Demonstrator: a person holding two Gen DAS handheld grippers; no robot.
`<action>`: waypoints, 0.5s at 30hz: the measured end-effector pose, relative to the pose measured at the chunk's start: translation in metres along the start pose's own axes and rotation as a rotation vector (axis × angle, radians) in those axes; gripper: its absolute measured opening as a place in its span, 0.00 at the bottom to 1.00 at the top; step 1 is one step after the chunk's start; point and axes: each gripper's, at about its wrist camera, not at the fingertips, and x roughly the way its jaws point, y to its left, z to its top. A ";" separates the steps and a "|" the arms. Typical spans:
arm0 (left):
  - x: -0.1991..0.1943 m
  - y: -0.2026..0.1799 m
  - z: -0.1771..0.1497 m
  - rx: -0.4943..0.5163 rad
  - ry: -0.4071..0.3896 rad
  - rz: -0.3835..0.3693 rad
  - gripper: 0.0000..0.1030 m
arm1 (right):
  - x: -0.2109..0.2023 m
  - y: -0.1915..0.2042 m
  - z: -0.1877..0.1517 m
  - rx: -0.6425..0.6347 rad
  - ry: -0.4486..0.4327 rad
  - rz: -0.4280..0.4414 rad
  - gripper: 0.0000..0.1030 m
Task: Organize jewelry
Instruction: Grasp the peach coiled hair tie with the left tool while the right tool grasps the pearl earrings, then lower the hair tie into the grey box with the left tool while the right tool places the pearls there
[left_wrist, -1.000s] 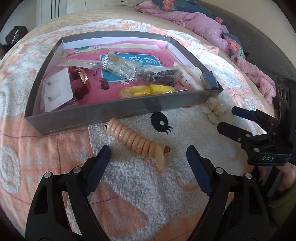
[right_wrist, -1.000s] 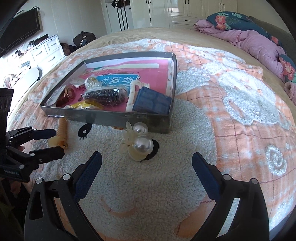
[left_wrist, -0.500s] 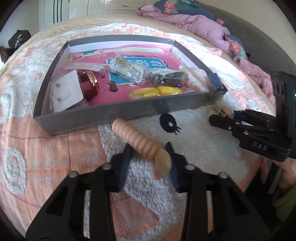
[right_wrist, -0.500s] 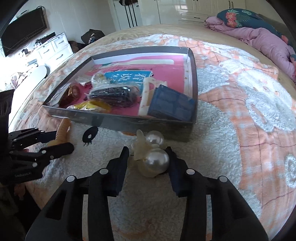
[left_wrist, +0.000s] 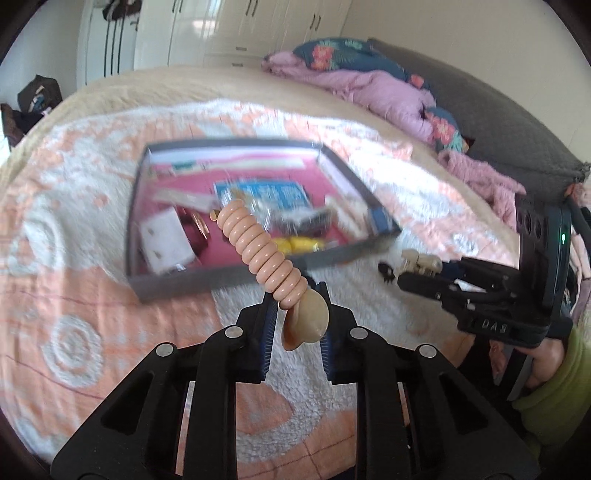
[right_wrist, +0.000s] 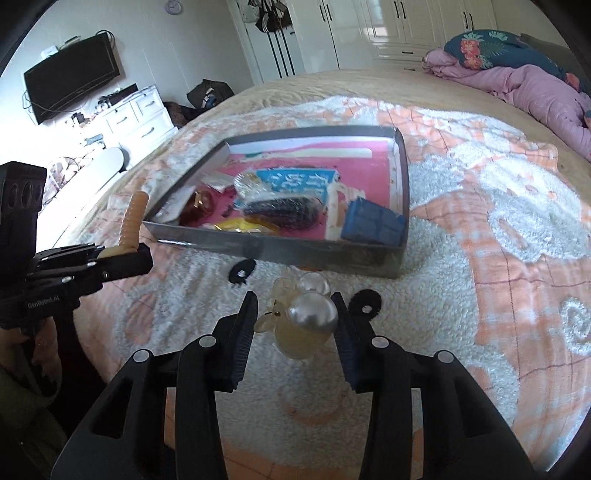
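In the left wrist view my left gripper (left_wrist: 295, 314) is shut on the pale end of a peach spiral hair tie (left_wrist: 258, 251), which sticks up off the blanket in front of the grey tray (left_wrist: 229, 284). The right wrist view has my right gripper (right_wrist: 295, 317) shut on a cream hair clip with two big pearls (right_wrist: 312, 314), held just above the blanket near the tray's front wall (right_wrist: 277, 251). Each gripper also shows in the other's view: the right gripper (left_wrist: 417, 269) with the clip, and the left gripper (right_wrist: 125, 258) with the hair tie (right_wrist: 135, 218).
The tray holds a blue box (right_wrist: 373, 225), a dark bagged item (right_wrist: 284, 210), a yellow packet (left_wrist: 295, 243) and several small things. A pink duvet (left_wrist: 388, 96) lies at the far side of the bed. White drawers (right_wrist: 140, 122) stand beyond the bed's left edge.
Both grippers went from wide open to shut, the left on the spiral hair tie and the right on the pearl clip. Both have since lifted their items off the blanket.
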 end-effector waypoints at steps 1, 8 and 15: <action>-0.003 0.001 0.003 0.000 -0.011 0.006 0.13 | -0.003 0.003 0.002 -0.005 -0.011 0.006 0.38; -0.011 0.013 0.026 -0.003 -0.053 0.033 0.13 | -0.015 0.015 0.025 -0.034 -0.074 0.016 0.38; 0.000 0.023 0.045 0.005 -0.052 0.052 0.13 | -0.019 0.024 0.054 -0.076 -0.123 0.008 0.38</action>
